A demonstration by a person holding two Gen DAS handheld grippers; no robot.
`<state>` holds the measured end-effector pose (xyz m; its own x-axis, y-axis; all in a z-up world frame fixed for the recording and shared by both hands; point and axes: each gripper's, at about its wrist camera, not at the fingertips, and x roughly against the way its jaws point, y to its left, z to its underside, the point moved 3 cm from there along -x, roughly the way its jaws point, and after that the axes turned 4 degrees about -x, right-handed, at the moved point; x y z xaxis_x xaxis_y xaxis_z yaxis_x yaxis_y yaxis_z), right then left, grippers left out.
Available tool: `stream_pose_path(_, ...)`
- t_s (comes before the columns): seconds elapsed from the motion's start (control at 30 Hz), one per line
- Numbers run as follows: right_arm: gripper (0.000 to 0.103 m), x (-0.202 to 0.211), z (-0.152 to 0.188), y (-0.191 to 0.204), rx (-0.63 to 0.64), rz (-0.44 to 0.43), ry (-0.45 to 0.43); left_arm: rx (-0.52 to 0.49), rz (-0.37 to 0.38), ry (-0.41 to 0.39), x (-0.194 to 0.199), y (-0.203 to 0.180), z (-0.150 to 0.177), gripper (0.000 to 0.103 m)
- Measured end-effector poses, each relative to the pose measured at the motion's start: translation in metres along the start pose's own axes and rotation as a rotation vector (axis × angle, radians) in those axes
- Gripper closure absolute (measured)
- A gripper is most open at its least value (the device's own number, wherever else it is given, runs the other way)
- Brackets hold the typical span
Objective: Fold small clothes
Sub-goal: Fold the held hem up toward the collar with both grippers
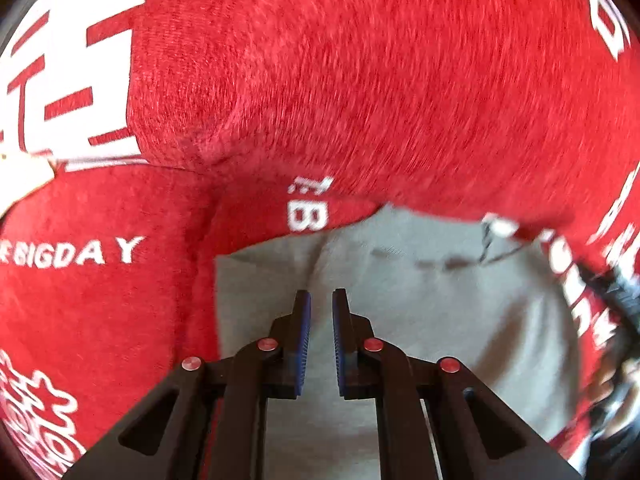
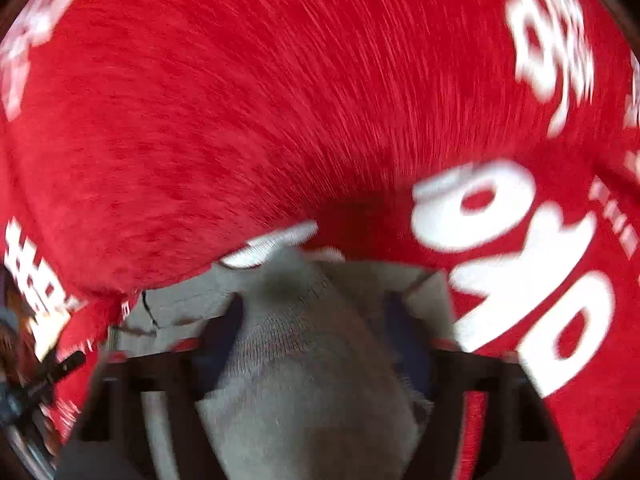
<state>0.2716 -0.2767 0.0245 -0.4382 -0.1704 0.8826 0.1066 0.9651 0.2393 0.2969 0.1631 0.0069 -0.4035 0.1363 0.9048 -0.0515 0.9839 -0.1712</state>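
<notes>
Red plush cloth (image 1: 360,80) with white printed lettering fills most of both views, bunched and creased; it covers the whole upper part of the left wrist frame and runs down the left and right edges. Same red cloth (image 2: 240,100) takes the top and right of the right wrist frame, heavily motion-blurred. White block characters sit upper left of the left view, "BIGDAY" text (image 1: 72,254) at mid left, a small white "B" (image 1: 307,216) near centre just above the garment edge. Big blurred white letters (image 2: 520,264) at right of the right view.

Grey garment (image 1: 420,300) lies on the red cloth in the lower centre of the left view, flat with a soft crease, a dark stitched line across its upper part. In the right view the grey knit fabric (image 2: 304,360) rises as a bunched fold through lower centre.

Left gripper (image 1: 321,300), bottom centre, over the grey garment: black fingers with blue pads (image 1: 305,344), a narrow gap between them, nothing in that gap. Red rivets on the linkage.

Right gripper (image 2: 316,312), bottom centre, blurred: fingers sit either side of the grey fold, pinching it.

Black object at lower left edge of the right view, too blurred to name.
</notes>
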Motion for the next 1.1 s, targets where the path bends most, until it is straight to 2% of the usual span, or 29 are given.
stream_pose_path(0.13,0.021,0.002,0.0,0.012,0.247,0.073,0.003,-0.056,0.042,0.089,-0.026,-0.002,-0.002,0.091)
stream_pose_path(0.23,0.02,-0.006,0.004,0.012,0.397,0.028,0.052,-0.167,-0.003,0.103,-0.037,-0.02,-0.004,0.089)
stream_pose_path(0.27,0.021,-0.01,0.006,0.01,0.441,0.033,0.061,-0.2,-0.02,0.095,-0.039,-0.026,-0.006,0.084)
stream_pose_path(0.3,0.021,-0.018,0.007,0.01,0.48,0.045,0.069,-0.218,-0.025,0.086,-0.04,-0.029,-0.008,0.066)
stream_pose_path(0.33,0.021,-0.025,0.009,0.011,0.493,0.048,0.074,-0.222,-0.018,0.087,-0.043,-0.031,-0.011,0.056)
stream_pose_path(0.4,0.033,-0.042,0.008,0.01,0.481,0.016,0.115,-0.211,-0.008,0.091,-0.047,-0.033,-0.012,0.057)
stream_pose_path(0.47,0.071,-0.059,0.006,0.011,0.435,-0.065,0.176,-0.216,-0.017,0.081,-0.05,-0.035,-0.011,0.064)
stream_pose_path(0.5,0.073,-0.064,0.005,0.011,0.424,-0.087,0.192,-0.22,-0.012,0.078,-0.051,-0.036,-0.011,0.078)
stream_pose_path(0.53,0.078,-0.068,0.005,0.012,0.426,-0.086,0.199,-0.221,-0.006,0.078,-0.052,-0.038,-0.011,0.087)
stream_pose_path(0.57,0.09,-0.07,0.003,0.013,0.43,-0.08,0.205,-0.221,-0.013,0.073,-0.052,-0.037,-0.013,0.093)
stream_pose_path(0.63,0.093,-0.062,-0.003,0.011,0.394,-0.121,0.187,-0.209,-0.008,0.077,-0.05,-0.033,-0.016,0.094)
stream_pose_path(0.73,0.093,-0.031,-0.018,0.004,0.322,-0.181,0.068,-0.141,-0.013,-0.001,-0.034,-0.022,-0.026,0.095)
stream_pose_path(0.8,0.093,-0.031,-0.019,0.003,0.316,-0.152,0.047,-0.081,-0.048,-0.042,-0.031,-0.012,-0.032,0.094)
stream_pose_path(0.83,0.093,-0.037,-0.016,0.003,0.328,-0.116,0.051,-0.014,-0.037,-0.042,-0.033,-0.004,-0.035,0.094)
stream_pose_path(0.9,0.093,-0.05,-0.009,0.006,0.345,-0.047,0.079,0.051,-0.033,0.007,-0.043,0.002,-0.033,0.094)
stream_pose_path(0.97,0.092,-0.06,-0.004,0.005,0.346,-0.011,0.124,0.006,-0.063,0.068,-0.055,-0.007,-0.026,0.093)
stream_pose_path(1.0,0.09,-0.06,-0.004,0.003,0.334,0.002,0.129,-0.017,-0.084,0.058,-0.053,-0.01,-0.025,0.088)
stream_pose_path(1.07,0.074,-0.051,-0.007,-0.005,0.298,0.024,0.107,-0.047,-0.104,0.059,-0.042,-0.012,-0.025,0.079)
stream_pose_path(1.1,0.07,-0.042,-0.009,-0.009,0.281,0.039,0.082,-0.04,-0.111,0.059,-0.037,-0.01,-0.026,0.051)
